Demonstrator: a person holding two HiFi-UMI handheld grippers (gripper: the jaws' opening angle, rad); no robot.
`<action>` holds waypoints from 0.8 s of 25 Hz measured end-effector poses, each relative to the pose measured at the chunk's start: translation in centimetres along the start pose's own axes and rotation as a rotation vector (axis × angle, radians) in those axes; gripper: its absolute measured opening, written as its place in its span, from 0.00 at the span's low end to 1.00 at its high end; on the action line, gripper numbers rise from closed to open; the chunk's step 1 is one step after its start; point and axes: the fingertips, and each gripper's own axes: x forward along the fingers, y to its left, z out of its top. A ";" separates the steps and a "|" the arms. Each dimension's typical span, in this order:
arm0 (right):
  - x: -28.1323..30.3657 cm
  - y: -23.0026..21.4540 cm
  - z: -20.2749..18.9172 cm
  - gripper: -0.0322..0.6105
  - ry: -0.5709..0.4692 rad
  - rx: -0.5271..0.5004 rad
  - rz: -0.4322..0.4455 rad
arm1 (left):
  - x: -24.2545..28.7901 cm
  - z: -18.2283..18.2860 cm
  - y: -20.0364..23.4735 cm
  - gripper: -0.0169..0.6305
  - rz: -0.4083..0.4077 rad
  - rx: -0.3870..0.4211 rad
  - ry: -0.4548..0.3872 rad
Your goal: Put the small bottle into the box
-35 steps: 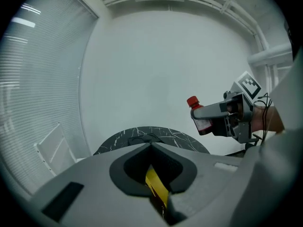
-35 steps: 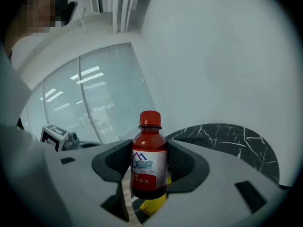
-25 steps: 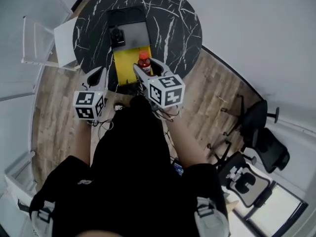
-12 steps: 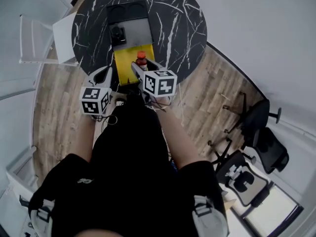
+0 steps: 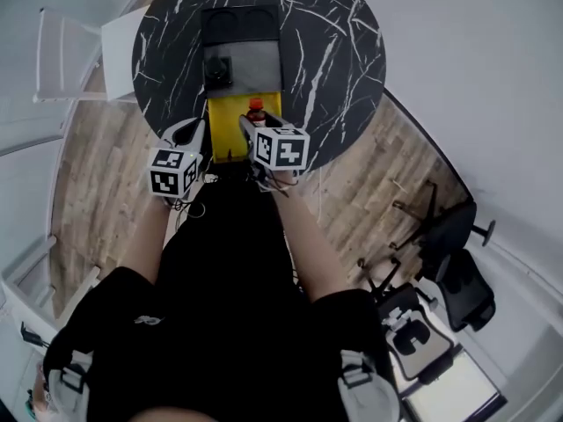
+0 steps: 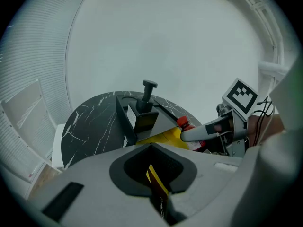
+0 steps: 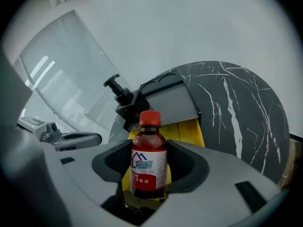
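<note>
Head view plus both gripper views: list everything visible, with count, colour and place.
table: one, black marble pattern, round, ahead of the person
box: one, black and grey, on the table
pump-like object: one, black, inside the box
yellow panel: one, at the box's near edge
small bottle: one, red cap, upright
chair: one, white, left of the table
office chairs: at least two, black, far right
person: black clothing
left gripper: shut, empty
right gripper: shut on the small bottle

the right gripper (image 5: pixel 259 122), carrying the small bottle (image 5: pixel 256 109), drew in leftward above the box's yellow panel (image 5: pixel 226 128). the left gripper (image 5: pixel 186 135) lifted closer to that panel's left edge, so the gap between the two grippers narrowed.
</note>
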 end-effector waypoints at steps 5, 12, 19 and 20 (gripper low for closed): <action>1.9 -0.8 -0.7 0.38 0.065 0.009 0.002 | 1.6 -0.3 0.8 0.03 0.011 -0.013 0.036; 3.6 -3.0 -2.4 0.38 0.143 0.057 -0.043 | 2.6 -1.1 1.8 0.03 0.034 -0.040 0.074; 4.5 -3.1 -3.6 0.38 0.198 0.050 -0.050 | 3.0 -1.6 1.6 0.03 0.035 -0.045 0.092; 4.6 -3.1 -3.7 0.38 0.201 0.050 -0.052 | 3.0 -1.8 1.5 0.03 0.035 -0.046 0.094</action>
